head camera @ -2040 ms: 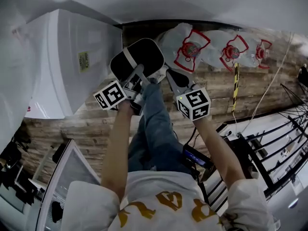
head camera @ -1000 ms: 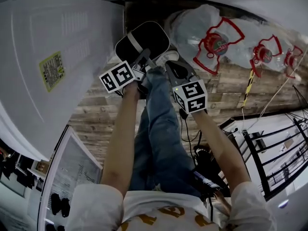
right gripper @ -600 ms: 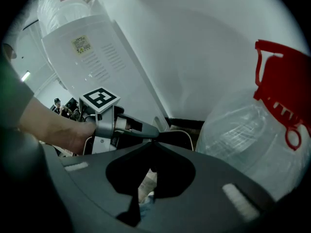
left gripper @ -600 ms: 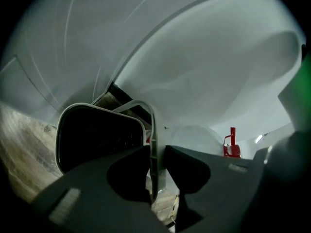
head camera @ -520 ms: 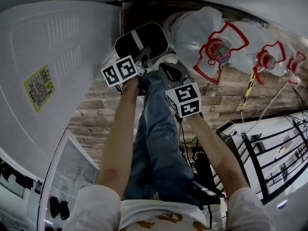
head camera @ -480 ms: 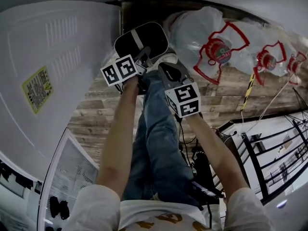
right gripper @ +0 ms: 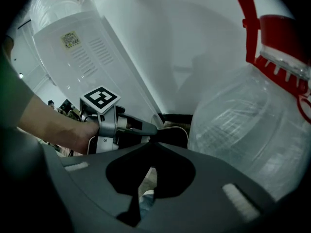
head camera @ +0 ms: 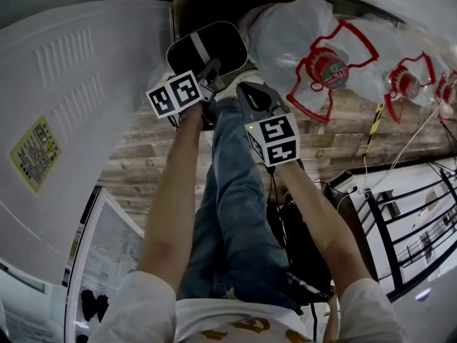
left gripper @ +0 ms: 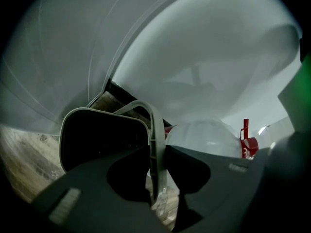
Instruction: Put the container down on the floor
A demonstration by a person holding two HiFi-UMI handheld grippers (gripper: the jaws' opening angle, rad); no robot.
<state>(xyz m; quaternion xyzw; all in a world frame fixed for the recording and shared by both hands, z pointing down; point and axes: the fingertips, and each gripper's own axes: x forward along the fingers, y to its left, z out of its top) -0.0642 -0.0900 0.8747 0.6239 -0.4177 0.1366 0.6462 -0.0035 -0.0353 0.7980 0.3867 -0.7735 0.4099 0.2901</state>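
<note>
The container (head camera: 214, 45) is a black bin with a grey rim and a grey handle strap. In the head view it is low down by the wall corner, between a white appliance and a water jug. My left gripper (head camera: 211, 71) is shut on the handle (left gripper: 156, 144), which runs upright between the jaws in the left gripper view, with the container's dark side (left gripper: 102, 140) just left of it. Whether the container touches the floor cannot be told. My right gripper (head camera: 248, 93) is beside it to the right, shut with nothing held (right gripper: 149, 152); its view shows the left gripper (right gripper: 141, 126).
A tall white appliance (head camera: 78, 98) stands close on the left. Large clear water jugs with red handles (head camera: 314, 45) lie close on the right. The floor is wood plank (head camera: 143, 156). The person's jeans legs (head camera: 228, 191) are below the grippers; a black wire rack (head camera: 400, 213) is at right.
The head has bent lower, so appliance and jugs loom larger. The left gripper still holds the container, now nearer the wall corner. The right gripper drew slightly back.
</note>
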